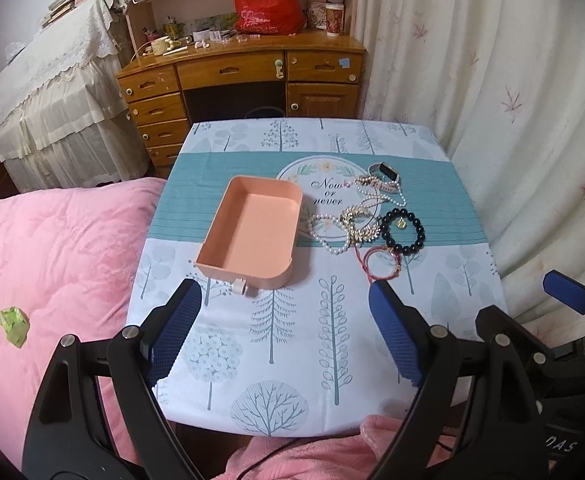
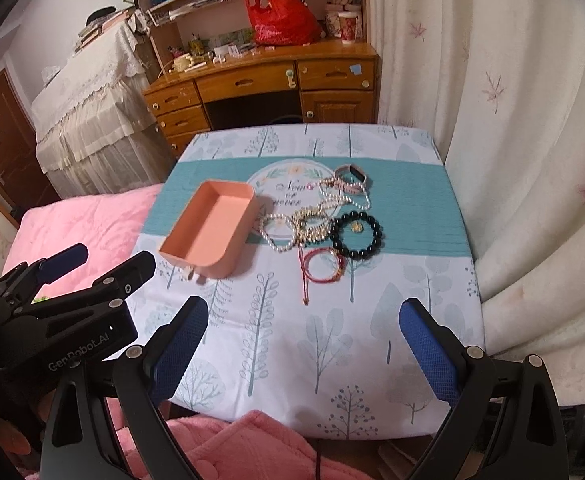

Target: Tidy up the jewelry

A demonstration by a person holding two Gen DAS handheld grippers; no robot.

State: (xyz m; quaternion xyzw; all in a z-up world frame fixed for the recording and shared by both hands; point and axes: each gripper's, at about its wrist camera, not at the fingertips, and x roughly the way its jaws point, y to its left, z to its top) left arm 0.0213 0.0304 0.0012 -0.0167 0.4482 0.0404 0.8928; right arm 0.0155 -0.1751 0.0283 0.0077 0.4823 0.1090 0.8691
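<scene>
Left gripper (image 1: pixel 284 292), jaws spread wide and empty, poised above the near part of the table (image 1: pixel 276 360); its blue pads (image 1: pixel 174 334) frame bare tree-print cloth just short of the tray. Right gripper (image 2: pixel 306 312), likewise released with nothing between its jaws, over the near right part of the same table. Open cloth lies along the whole near edge; the right edge meets a pale curtain (image 2: pixel 512 160), the left edge abuts a pink quilt (image 1: pixel 52 260), and the far edge faces a wooden desk (image 1: pixel 244 76).

Pink tray (image 1: pixel 248 232): a rounded rectangular drawer-like box, empty, set at a slant left of centre, its small pull tab toward the near side.

Jewelry, grouped just right of the tray: white pearl strand (image 1: pixel 328 240), looped, nearest the tray wall; gold-toned chain heap (image 1: pixel 358 224) overlapping it; black bead bracelet (image 1: pixel 402 232) with a small gold charm; red cord bracelet (image 2: pixel 324 266), nearest of the group; watch-like band (image 1: pixel 384 176) at the far end.
</scene>
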